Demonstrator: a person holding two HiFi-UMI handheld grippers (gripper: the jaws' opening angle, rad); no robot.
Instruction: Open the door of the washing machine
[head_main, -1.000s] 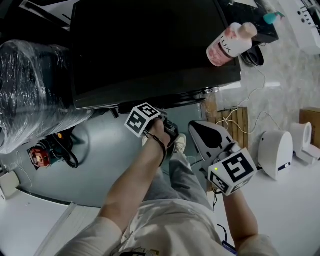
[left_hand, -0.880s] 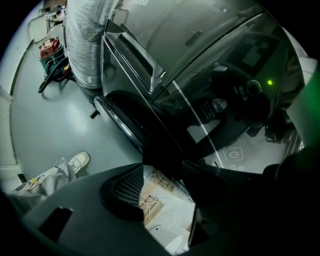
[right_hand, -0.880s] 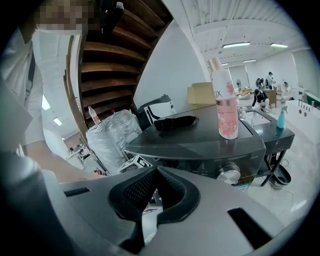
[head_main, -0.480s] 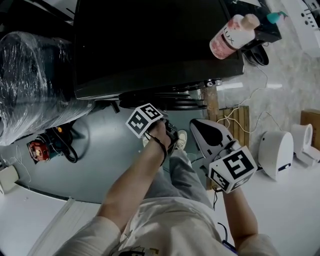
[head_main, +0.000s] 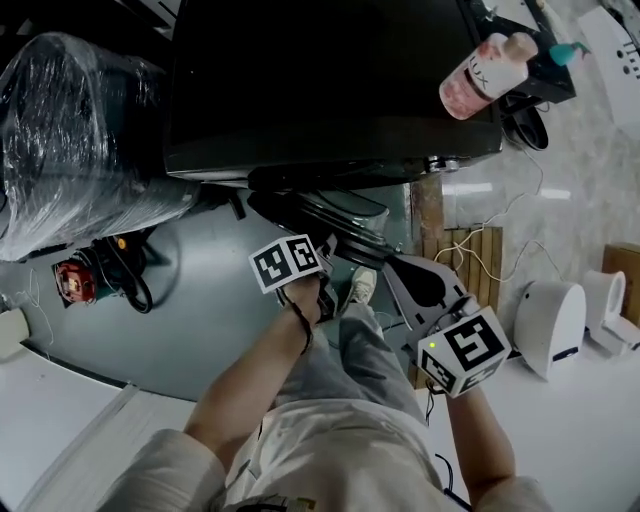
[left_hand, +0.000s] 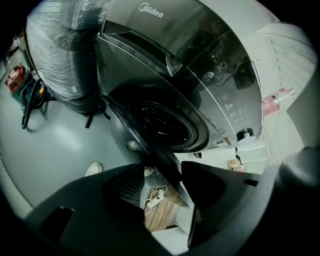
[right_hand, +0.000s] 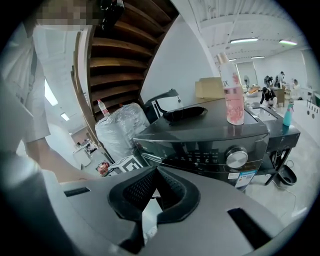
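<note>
Head view shows the change plainly: a second ago the door sat flush under the dark top of the washing machine (head_main: 330, 90), and now the door (head_main: 322, 212) stands swung out from the front, its edge angled toward me. My left gripper (head_main: 335, 250) has come back with it, away from the machine's face.

In the left gripper view the door's rim runs down into the gap at my fingertips and meets the right-hand jaw. The jaws are narrow and closed on that rim, as far as I can judge. Behind the rim the drum opening (left_hand: 167, 122) is exposed, so the latch has clearly let go.

My right gripper (head_main: 418, 288) hangs just beside my leg, well apart from the door. In the right gripper view its pads are drawn together with nothing between them, and it looks up at the control panel.

On top of the machine a pink bottle (head_main: 480, 72) stands near the right edge. A plastic-wrapped bundle (head_main: 80, 140) sits on the hinge side.

I judge the task well along: the door is open partway. I need to keep drawing the rim along its arc, without twisting my grip, so the thin edge does not slip out of the tips.
</note>
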